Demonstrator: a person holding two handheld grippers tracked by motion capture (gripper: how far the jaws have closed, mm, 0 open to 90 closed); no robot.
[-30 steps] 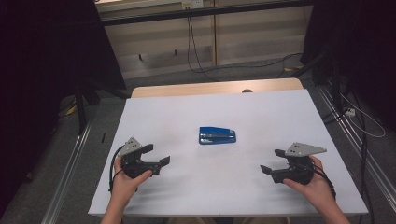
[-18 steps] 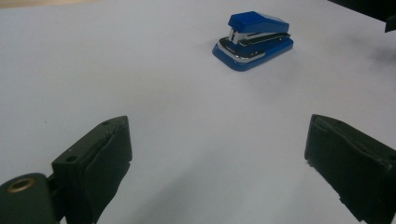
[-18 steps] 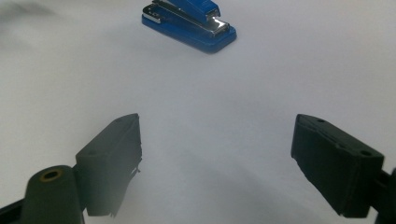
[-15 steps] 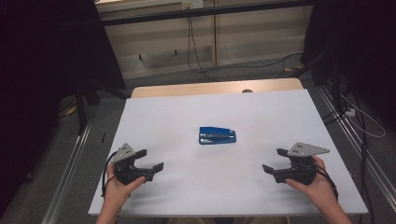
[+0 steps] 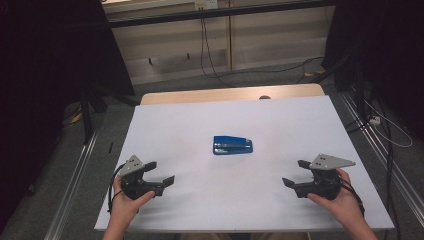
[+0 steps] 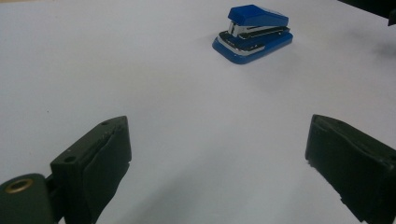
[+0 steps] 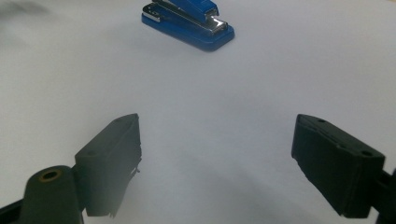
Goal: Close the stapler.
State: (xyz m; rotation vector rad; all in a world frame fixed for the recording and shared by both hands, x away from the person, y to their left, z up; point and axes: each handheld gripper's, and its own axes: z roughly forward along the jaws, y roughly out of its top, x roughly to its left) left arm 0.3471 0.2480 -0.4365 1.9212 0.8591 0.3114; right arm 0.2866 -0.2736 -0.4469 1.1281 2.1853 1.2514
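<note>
Centrally, blue stapler (grippers apart)

No text, label, brand, number or sign could be read anywhere. The blue stapler at the middle of the white surface bore no legible marking in the high view or in either gripper view, and the grey plates on top of the two grippers were blank.
</note>
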